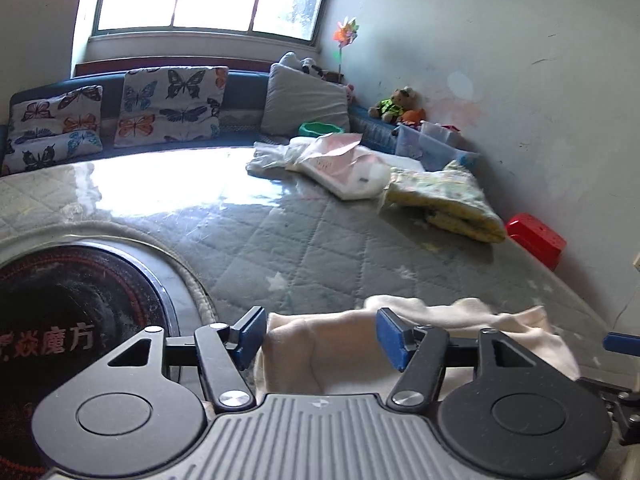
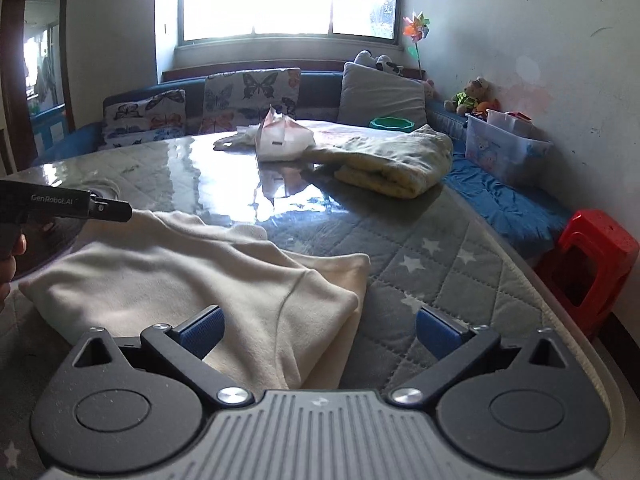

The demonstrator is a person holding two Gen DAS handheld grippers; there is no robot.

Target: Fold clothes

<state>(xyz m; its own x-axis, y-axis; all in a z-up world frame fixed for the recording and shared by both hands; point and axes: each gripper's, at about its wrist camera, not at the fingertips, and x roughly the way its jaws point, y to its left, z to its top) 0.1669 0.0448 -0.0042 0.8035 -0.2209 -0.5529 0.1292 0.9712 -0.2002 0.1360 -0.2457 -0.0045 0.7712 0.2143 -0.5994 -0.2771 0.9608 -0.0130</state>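
Note:
A cream garment [image 1: 320,344] lies partly folded on the quilted grey surface [image 1: 320,248] near its front edge. My left gripper [image 1: 323,338] is low over the garment's left part. Its blue pads stand apart with a hump of the cloth between them, and I see no squeeze. In the right wrist view the garment [image 2: 180,280] spreads to the left, folded over on itself with a rounded right edge. My right gripper [image 2: 320,332] is open wide over that right edge, its left pad above the cloth, its right pad above bare quilt. The left gripper's black body [image 2: 60,202] reaches in from the left.
A folded yellow blanket [image 2: 384,160] and a white and pink bag [image 2: 280,140] lie further back. Butterfly cushions [image 2: 248,96] line the bench behind. A red stool [image 2: 592,264] stands right of the edge. A round black cooker plate [image 1: 72,320] sits at the left.

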